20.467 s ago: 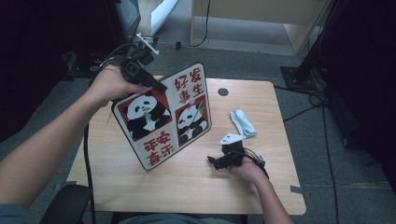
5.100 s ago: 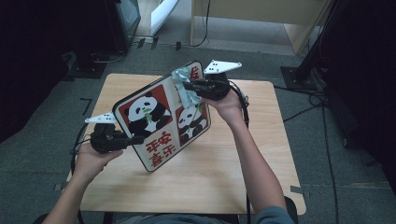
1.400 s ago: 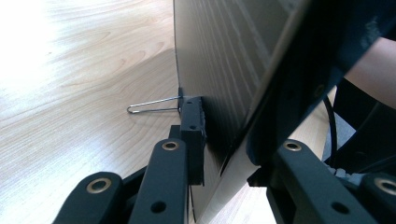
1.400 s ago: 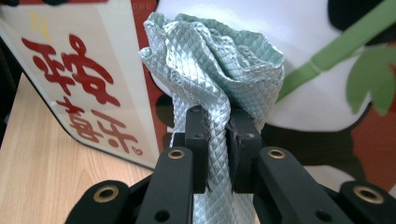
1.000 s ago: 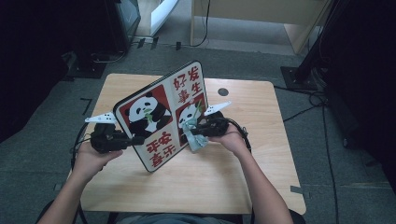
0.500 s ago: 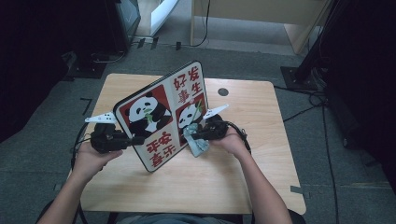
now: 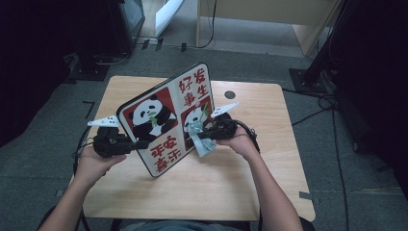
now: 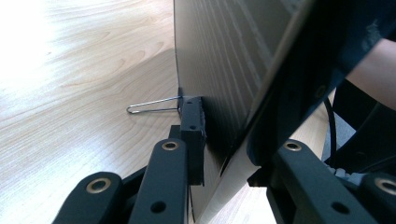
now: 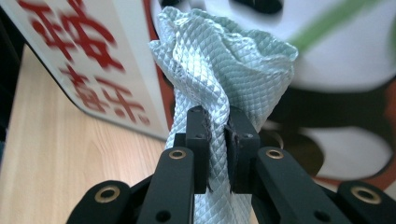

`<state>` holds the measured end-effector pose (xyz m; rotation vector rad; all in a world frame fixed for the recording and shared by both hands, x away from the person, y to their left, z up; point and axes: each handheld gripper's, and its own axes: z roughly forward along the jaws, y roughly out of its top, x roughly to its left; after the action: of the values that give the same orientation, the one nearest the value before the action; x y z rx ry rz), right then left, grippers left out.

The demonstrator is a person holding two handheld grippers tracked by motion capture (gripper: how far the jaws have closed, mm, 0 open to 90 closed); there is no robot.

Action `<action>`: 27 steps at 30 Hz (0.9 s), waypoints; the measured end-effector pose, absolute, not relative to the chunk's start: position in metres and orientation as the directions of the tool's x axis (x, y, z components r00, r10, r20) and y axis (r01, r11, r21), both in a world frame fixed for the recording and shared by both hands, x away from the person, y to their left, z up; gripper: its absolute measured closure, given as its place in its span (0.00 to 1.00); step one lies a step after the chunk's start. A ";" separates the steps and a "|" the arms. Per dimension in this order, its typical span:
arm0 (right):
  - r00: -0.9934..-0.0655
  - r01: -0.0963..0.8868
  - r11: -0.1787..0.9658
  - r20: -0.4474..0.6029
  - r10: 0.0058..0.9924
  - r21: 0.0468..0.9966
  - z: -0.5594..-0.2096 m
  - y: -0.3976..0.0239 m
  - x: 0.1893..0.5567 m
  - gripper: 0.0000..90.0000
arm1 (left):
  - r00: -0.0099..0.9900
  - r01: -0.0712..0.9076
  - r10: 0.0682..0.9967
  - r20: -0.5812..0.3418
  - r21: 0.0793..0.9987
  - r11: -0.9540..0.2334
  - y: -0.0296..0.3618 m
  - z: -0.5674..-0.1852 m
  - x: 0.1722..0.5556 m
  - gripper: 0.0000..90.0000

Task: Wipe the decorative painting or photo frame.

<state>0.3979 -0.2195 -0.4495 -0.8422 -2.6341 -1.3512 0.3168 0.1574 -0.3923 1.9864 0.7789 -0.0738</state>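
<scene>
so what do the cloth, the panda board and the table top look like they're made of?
Cloth: pale blue-green textile, quilted diamond weave, soft and crumpled, likely microfibre.
Panda board: thin rigid panel, smooth printed face; its back is dark and finely ribbed, maybe corrugated plastic, uncertain.
Table top: light wood grain, matte; could be laminate.

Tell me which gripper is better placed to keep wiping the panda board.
The right gripper, probably. It is shut on the cloth, which is bunched against the board. The left gripper is clamped on the board's edge, holding it upright.
</scene>
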 end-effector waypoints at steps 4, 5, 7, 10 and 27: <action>-0.854 0.470 0.434 0.271 0.445 0.769 -0.427 -0.219 0.395 0.91 | 0.794 0.549 0.492 -0.357 0.768 -0.330 0.157 -0.392 0.317 0.83; -0.854 0.465 0.429 0.264 0.448 0.775 -0.422 -0.219 0.394 0.91 | 0.794 0.550 0.492 -0.357 0.767 -0.330 0.157 -0.392 0.317 0.83; -0.856 0.456 0.418 0.259 0.448 0.786 -0.414 -0.218 0.394 0.91 | 0.794 0.550 0.492 -0.357 0.767 -0.330 0.157 -0.392 0.317 0.83; -0.862 0.437 0.405 0.247 0.442 0.803 -0.403 -0.215 0.393 0.91 | 0.792 0.551 0.494 -0.358 0.767 -0.329 0.157 -0.392 0.317 0.83; -0.887 0.304 0.295 0.156 0.435 0.906 -0.333 -0.202 0.393 0.91 | 0.784 0.559 0.505 -0.362 0.766 -0.318 0.157 -0.393 0.316 0.84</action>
<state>0.3934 -0.2020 -0.3328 -0.7515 -2.6219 -1.7883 0.3158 0.1569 -0.3926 1.9770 0.7987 -0.0680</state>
